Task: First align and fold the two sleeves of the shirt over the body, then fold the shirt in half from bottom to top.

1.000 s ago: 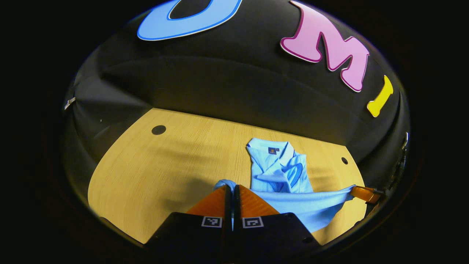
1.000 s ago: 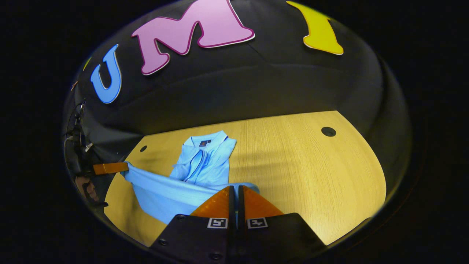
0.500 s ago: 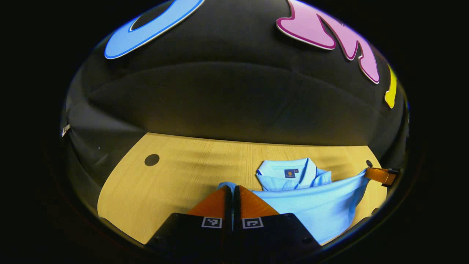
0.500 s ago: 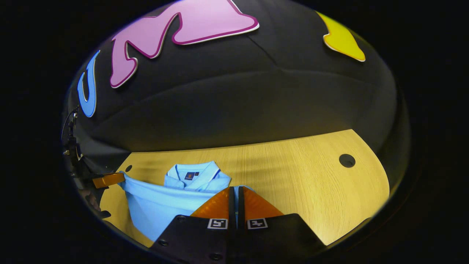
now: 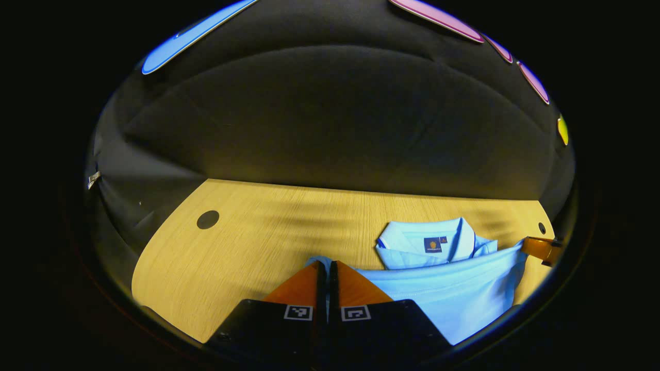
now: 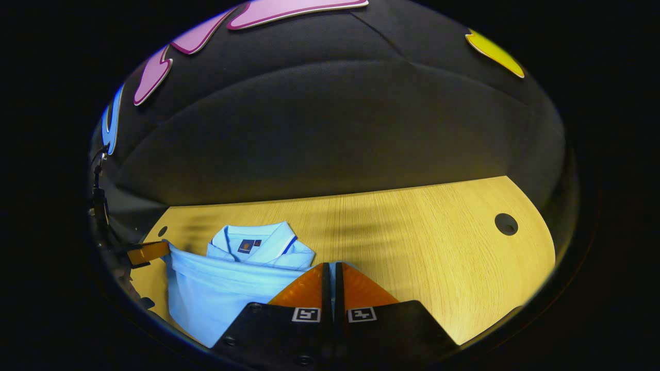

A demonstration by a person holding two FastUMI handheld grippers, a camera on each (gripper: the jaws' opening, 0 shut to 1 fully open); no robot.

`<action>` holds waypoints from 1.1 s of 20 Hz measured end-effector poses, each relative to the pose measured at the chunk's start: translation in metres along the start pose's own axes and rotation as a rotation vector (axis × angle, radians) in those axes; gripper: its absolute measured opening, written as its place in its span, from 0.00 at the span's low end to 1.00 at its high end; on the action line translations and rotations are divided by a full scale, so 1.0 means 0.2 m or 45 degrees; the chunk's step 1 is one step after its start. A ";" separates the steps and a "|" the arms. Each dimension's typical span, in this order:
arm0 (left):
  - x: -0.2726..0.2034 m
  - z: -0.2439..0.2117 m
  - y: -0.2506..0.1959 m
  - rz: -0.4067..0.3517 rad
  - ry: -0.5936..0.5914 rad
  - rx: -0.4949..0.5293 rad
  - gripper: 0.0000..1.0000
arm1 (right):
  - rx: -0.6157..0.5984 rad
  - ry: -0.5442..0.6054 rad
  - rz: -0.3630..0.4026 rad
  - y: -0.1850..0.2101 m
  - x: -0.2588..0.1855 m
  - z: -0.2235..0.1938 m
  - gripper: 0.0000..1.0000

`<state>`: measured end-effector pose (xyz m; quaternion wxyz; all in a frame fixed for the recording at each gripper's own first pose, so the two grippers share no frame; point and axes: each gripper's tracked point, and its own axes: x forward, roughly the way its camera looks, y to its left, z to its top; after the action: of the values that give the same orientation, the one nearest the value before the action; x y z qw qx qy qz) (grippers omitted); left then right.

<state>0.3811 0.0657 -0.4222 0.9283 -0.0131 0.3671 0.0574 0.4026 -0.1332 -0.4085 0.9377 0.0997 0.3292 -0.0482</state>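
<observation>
Left gripper [image 5: 325, 264] pinched tight on one bottom corner of the blue shirt [image 5: 443, 293] — fingers together, cloth caught between. Right gripper [image 6: 330, 265] clamped the same way on the other bottom corner. Hem pulled up off the wooden table [image 5: 268, 232] and stretched flat between the two, hanging like a little wall. Collar [image 6: 255, 245] lying on the table just behind it, on the far side.
</observation>
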 end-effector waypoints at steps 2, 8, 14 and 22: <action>0.01 -0.04 -0.01 -0.001 0.018 0.021 0.06 | 0.020 0.010 -0.019 -0.01 0.03 -0.02 0.05; 0.06 -0.08 -0.01 0.021 0.038 0.040 0.10 | -0.033 0.001 -0.060 -0.03 0.06 -0.03 0.05; 0.08 -0.07 0.03 0.071 0.018 0.064 0.71 | 0.013 -0.026 -0.118 -0.11 0.07 0.01 0.43; -0.03 0.11 -0.03 0.027 -0.151 0.022 0.95 | 0.052 -0.154 -0.070 -0.09 0.00 0.12 0.97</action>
<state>0.3934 0.0611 -0.4018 0.9479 0.0022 0.3121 0.0646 0.4143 -0.1555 -0.3921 0.9520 0.1067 0.2735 -0.0867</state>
